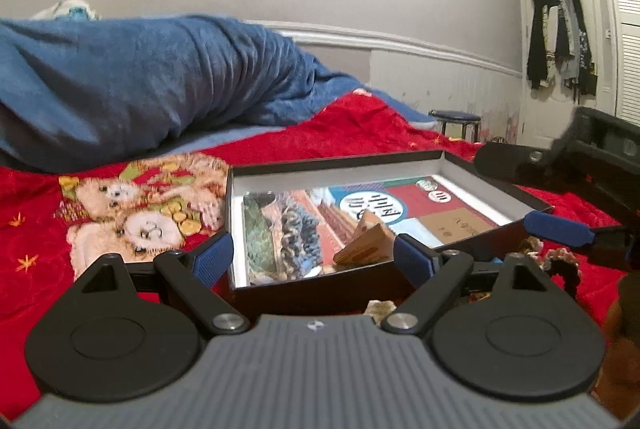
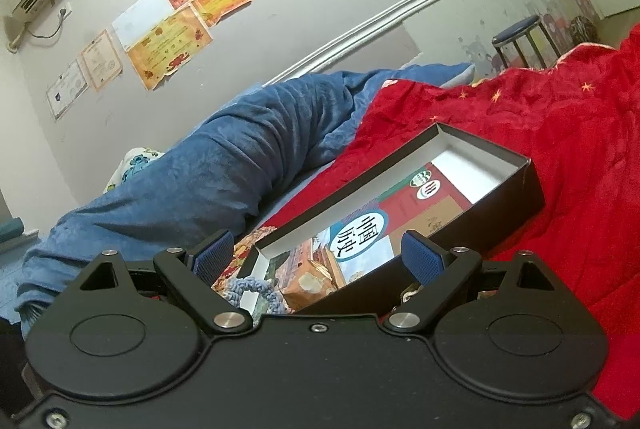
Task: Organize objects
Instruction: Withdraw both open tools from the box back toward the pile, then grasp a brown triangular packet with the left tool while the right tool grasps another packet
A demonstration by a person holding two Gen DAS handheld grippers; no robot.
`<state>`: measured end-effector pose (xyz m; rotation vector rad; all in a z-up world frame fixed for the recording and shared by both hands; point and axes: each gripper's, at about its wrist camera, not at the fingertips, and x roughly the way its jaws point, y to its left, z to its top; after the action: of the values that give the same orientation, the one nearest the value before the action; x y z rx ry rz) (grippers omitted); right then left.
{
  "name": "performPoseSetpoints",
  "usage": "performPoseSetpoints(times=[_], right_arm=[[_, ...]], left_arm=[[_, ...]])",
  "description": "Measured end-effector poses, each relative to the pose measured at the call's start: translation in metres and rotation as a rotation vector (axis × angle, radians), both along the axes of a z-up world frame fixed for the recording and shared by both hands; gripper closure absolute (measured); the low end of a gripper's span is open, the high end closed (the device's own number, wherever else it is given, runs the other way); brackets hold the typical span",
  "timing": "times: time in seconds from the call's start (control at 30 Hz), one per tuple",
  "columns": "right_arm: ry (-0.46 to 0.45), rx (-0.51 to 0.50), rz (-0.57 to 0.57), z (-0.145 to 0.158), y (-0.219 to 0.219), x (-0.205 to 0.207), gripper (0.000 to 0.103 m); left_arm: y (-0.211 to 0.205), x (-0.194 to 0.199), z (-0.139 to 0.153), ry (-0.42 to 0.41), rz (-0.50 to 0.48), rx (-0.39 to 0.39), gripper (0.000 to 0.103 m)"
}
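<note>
A black box with a white inside (image 1: 492, 177) lies on the red bedspread. In it are a picture book (image 1: 404, 205), a green knitted piece (image 1: 258, 233), a blue knitted piece (image 1: 298, 229) and a tan folded packet (image 1: 366, 241). My left gripper (image 1: 312, 255) is open and empty, just before the box's near wall. The right gripper shows in the left wrist view (image 1: 568, 201) at the box's right side, with a blue pad (image 1: 560, 229). In the right wrist view my right gripper (image 2: 318, 257) is open and empty over the box (image 2: 532, 185), the book (image 2: 360, 233) and blue knit (image 2: 256, 289).
A rumpled blue blanket (image 1: 140, 85) lies behind the box. A teddy-bear print (image 1: 136, 213) is on the red bedspread (image 2: 560, 133). A crocheted item (image 1: 560, 257) lies right of the box. A stool (image 1: 456, 119) and hanging clothes (image 1: 560, 37) stand by the far wall.
</note>
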<state>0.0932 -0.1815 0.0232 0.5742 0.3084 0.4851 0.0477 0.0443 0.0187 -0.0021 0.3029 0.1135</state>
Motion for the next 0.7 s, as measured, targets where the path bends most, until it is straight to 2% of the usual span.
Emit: performPoseSetpoints(times=[0.17, 0.33, 0.5, 0.57, 0.63, 0.7], right_arm=[[-0.007, 0.014, -0.006, 0.003, -0.003, 0.0, 0.011], [-0.019, -0.02, 0.002, 0.009, -0.003, -0.001, 0.011], [-0.032, -0.041, 0.007, 0.01, -0.003, -0.004, 0.011], [-0.023, -0.05, 0.011, 0.009, -0.002, -0.004, 0.011], [-0.021, -0.067, 0.018, 0.007, -0.001, -0.003, 0.011], [-0.01, -0.076, 0.021, 0.006, -0.001, -0.003, 0.011]], left_arm=[[0.0, -0.002, 0.002, -0.007, -0.001, -0.008, 0.008], [-0.001, -0.009, 0.005, -0.005, 0.016, -0.031, 0.008], [-0.01, -0.033, 0.008, -0.075, 0.074, -0.012, 0.008], [-0.009, -0.037, 0.01, -0.061, 0.076, -0.04, 0.008], [-0.005, -0.041, 0.013, -0.028, 0.05, -0.101, 0.008], [-0.004, -0.044, 0.013, -0.032, 0.034, -0.129, 0.008]])
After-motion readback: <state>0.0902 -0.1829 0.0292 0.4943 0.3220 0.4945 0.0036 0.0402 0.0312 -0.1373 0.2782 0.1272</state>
